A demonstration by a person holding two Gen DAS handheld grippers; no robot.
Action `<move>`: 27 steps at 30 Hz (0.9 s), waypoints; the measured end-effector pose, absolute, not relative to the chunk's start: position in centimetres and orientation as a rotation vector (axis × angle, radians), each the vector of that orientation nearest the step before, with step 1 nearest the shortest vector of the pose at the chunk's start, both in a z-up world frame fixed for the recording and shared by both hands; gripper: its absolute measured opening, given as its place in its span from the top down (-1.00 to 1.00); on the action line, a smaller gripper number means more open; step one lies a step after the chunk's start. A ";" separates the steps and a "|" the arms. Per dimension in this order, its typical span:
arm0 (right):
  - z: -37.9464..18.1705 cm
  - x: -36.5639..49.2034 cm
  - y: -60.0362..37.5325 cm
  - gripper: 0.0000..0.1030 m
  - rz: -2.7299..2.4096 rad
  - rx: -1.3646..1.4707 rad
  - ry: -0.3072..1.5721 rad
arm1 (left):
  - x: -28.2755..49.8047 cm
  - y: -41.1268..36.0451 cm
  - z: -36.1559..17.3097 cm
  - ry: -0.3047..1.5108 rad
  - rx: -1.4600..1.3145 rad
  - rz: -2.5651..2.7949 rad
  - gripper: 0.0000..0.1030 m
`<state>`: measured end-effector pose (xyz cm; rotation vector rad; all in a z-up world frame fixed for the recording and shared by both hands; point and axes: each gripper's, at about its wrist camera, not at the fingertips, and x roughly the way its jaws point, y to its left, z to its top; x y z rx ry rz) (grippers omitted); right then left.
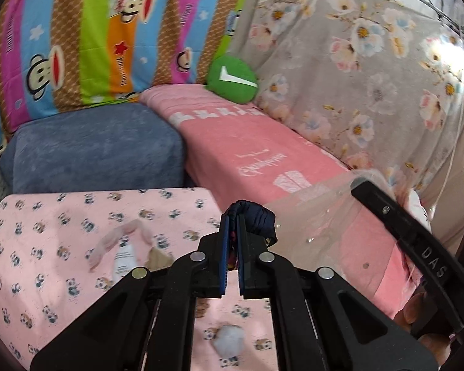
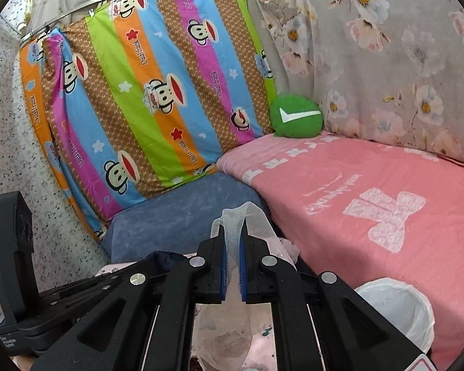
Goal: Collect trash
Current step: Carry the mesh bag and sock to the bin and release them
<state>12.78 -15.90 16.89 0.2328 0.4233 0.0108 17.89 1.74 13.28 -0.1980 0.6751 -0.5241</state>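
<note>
My left gripper [image 1: 232,218] is shut on a dark blue crumpled wrapper [image 1: 256,221], held up above a pink panda-print cloth [image 1: 46,247]. On that cloth lie a pink packet with a white label [image 1: 123,255] and a small white fluffy wad [image 1: 229,341]. My right gripper [image 2: 233,232] is shut on a white mesh net with a clear plastic bag [image 2: 229,324] hanging below the fingers. The same clear plastic [image 1: 318,216] shows at the right of the left wrist view, beside the right gripper's black body [image 1: 402,225].
A bin with a white liner [image 2: 417,330] stands at the lower right, against the pink blanket [image 2: 355,185]. A blue cushion [image 1: 92,151] and a green round pillow [image 1: 232,78] lie behind. Striped cartoon and floral sheets hang as walls.
</note>
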 end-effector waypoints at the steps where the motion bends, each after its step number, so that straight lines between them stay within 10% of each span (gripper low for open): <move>1: 17.4 12.4 -16.7 0.88 -0.001 0.232 0.411 | 17.7 0.8 13.6 0.676 -0.191 -0.541 0.92; 27: 10.5 6.1 -34.8 0.73 -0.345 0.307 0.513 | 14.2 -20.3 8.2 0.823 -0.089 -0.848 0.70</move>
